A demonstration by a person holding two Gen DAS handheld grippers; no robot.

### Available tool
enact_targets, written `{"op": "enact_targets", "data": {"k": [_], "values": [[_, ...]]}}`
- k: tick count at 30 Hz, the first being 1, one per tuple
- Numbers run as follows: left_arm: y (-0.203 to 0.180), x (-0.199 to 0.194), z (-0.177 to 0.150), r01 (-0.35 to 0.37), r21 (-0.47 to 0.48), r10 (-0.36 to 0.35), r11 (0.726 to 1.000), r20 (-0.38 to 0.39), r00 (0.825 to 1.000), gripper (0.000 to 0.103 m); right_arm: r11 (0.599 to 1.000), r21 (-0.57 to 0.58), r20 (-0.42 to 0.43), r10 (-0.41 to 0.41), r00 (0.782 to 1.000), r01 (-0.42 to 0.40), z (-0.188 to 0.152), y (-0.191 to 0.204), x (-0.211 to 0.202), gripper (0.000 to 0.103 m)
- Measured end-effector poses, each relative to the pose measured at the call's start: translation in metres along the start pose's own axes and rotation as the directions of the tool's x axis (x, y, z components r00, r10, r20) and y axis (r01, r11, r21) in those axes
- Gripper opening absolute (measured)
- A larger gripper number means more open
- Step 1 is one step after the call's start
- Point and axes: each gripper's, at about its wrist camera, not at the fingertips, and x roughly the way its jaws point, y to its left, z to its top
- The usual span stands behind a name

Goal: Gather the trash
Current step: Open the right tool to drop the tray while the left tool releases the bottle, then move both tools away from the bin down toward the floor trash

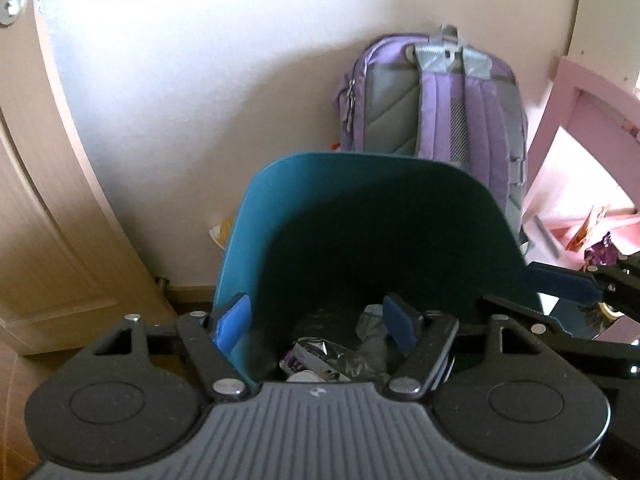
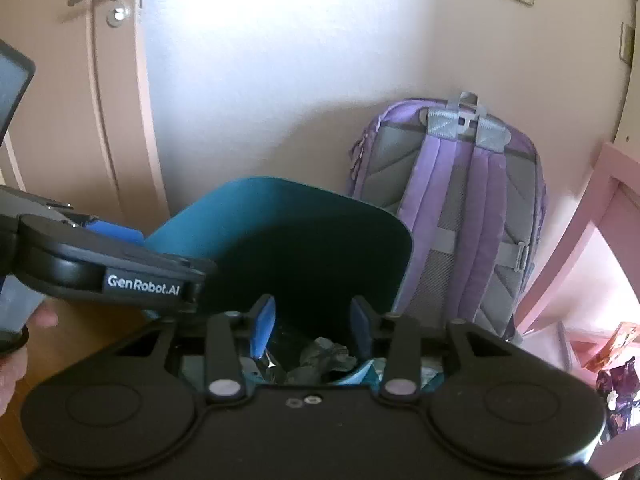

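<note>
In the left wrist view, a beige door [image 1: 36, 184] fills the left edge. At lower centre the left gripper [image 1: 316, 322] is spread wide with nothing between its 2 blue pads; the left pad [image 1: 232, 322] sits just outside the teal bin [image 1: 360, 216] wall, the other inside it. Directly below the gripper, at the bin's bottom, lies the trash [image 1: 320, 356]: crumpled dark plastic and a silvery-purple wrapper. A purple backpack [image 1: 436, 104] leans on the wall behind the bin, upper centre-right. At the right edge the right gripper [image 1: 572, 284] reaches in beside pink furniture [image 1: 568, 112].

In the right wrist view, the right gripper is partly open and empty, over the trash at bottom centre.
</note>
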Motion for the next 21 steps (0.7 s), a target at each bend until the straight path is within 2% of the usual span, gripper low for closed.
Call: {"op": "enact_targets", "data": {"k": [8, 10, 17, 21], "values": [[0.0, -0.054, -0.013, 0.004, 0.004, -0.004, 1.0, 0.049, 0.999, 0.076, 1.0, -0.006, 0.028, 0.02, 0.999, -0.02, -0.008, 0.011, -0.045, 0.042], [0.001, -0.067, -0.018, 0.006, 0.002, -0.007, 1.0, 0.062, 0.998, 0.081, 1.0, -0.005, 0.028, 0.031, 0.999, -0.03, -0.011, 0.014, -0.054, 0.042], [0.011, -0.104, -0.041, 0.015, 0.0, -0.015, 1.0, 0.079, 0.997, 0.081, 0.997, -0.016, 0.024, 0.082, 0.996, -0.081, -0.029, 0.031, -0.081, 0.044], [0.021, -0.121, -0.061, 0.017, -0.008, -0.017, 1.0, 0.087, 0.996, 0.081, 0.992, -0.024, 0.015, 0.128, 0.992, -0.127, -0.045, 0.04, -0.09, 0.048]]}}
